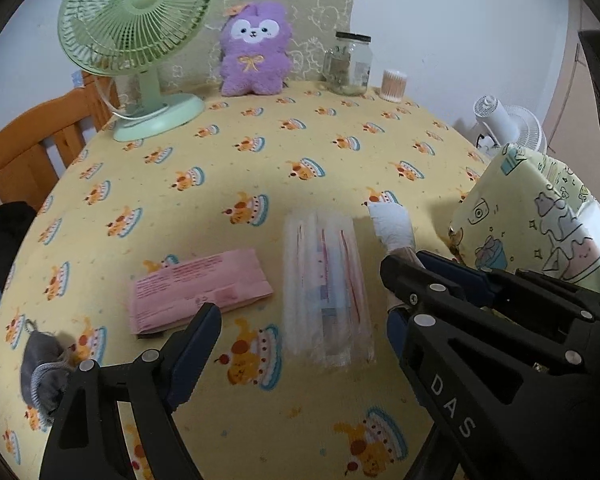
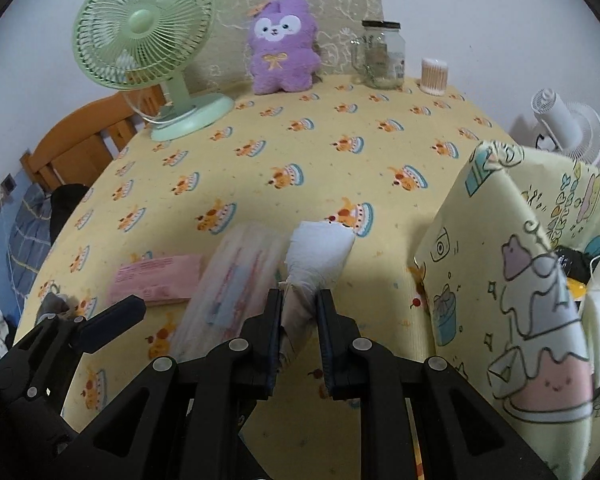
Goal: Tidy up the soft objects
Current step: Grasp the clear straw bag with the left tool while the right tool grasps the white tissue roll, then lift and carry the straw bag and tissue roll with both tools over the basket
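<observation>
My right gripper [image 2: 299, 298] is shut on a white soft packet [image 2: 320, 252] and holds it just above the yellow tablecloth [image 2: 300, 152], left of the cartoon-print box [image 2: 512, 280]. In the left wrist view the right gripper [image 1: 404, 260] and the packet [image 1: 392, 226] show at the right. My left gripper [image 1: 304, 284] is open and empty over a clear plastic pack [image 1: 326, 288]. A pink packet [image 1: 198, 290] lies to the left of it. A grey pouch [image 1: 44, 364] lies at the left table edge.
A green fan [image 1: 136, 40], a purple plush [image 1: 256, 50], a glass jar [image 1: 348, 62] and a cotton-swab tub [image 1: 394, 85] stand at the back. A wooden chair [image 1: 32, 148] is at the left, a white fan [image 2: 568, 128] at the right. The box holds soft items [image 2: 596, 280].
</observation>
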A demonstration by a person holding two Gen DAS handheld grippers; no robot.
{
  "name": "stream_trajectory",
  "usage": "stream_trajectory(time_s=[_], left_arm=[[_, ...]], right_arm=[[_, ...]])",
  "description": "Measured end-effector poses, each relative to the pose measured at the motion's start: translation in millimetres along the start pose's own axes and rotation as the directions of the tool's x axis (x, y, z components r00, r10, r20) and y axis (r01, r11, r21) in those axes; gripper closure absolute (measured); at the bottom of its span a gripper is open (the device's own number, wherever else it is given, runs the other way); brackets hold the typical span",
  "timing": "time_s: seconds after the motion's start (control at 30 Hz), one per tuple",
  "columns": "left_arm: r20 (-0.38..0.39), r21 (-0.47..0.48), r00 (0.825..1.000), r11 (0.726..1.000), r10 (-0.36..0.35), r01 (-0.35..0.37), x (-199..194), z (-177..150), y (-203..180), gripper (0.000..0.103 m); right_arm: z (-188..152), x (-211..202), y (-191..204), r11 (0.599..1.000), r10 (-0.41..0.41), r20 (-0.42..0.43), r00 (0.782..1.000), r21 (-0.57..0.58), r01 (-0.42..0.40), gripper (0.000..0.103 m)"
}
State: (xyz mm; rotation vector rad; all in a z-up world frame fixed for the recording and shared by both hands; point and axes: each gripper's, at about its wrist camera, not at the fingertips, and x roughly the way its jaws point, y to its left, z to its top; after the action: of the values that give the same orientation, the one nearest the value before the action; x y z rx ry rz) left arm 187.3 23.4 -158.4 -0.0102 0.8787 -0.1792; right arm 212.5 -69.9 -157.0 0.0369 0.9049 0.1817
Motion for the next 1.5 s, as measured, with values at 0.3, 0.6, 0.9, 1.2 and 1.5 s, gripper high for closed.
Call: stream_trajectory(time_s=[0.3, 0.6, 0.9, 1.2, 1.5], left_arm=[[0.000, 0.011, 1.000, 1.000, 0.024, -0.024, 9, -4, 1, 0.060], [0.002, -0.007, 1.000, 1.000, 0.008, -0.008, 3, -8, 3, 0.083], [0.044, -0.022, 0.999, 1.000, 0.016, -0.015, -25, -16, 1, 0.085], [0.114, -0.038, 0.993, 0.999, 0.038, -0.034, -62, -18, -2, 0.086], [0.170, -0.047, 0.983, 0.997, 0.069, -0.062, -96, -17, -4, 0.086]], right_arm=[[-4, 11, -2, 1.000, -0.003, -0.012, 1.000, 0.019, 0.004, 0.083], [-8, 3, 2, 1.000, -0.001, -0.008, 1.000, 0.023, 0.001, 0.083], [-15, -21, 11, 1.000, 0.024, 0.027, 0.999, 0.004, -0.024, 0.083], [-14, -56, 19, 0.999, 0.045, 0.092, 0.995, -0.007, -0.044, 0.083], [-13, -89, 30, 0.998, 0.051, 0.147, 0.988, -0.033, -0.047, 0.083]])
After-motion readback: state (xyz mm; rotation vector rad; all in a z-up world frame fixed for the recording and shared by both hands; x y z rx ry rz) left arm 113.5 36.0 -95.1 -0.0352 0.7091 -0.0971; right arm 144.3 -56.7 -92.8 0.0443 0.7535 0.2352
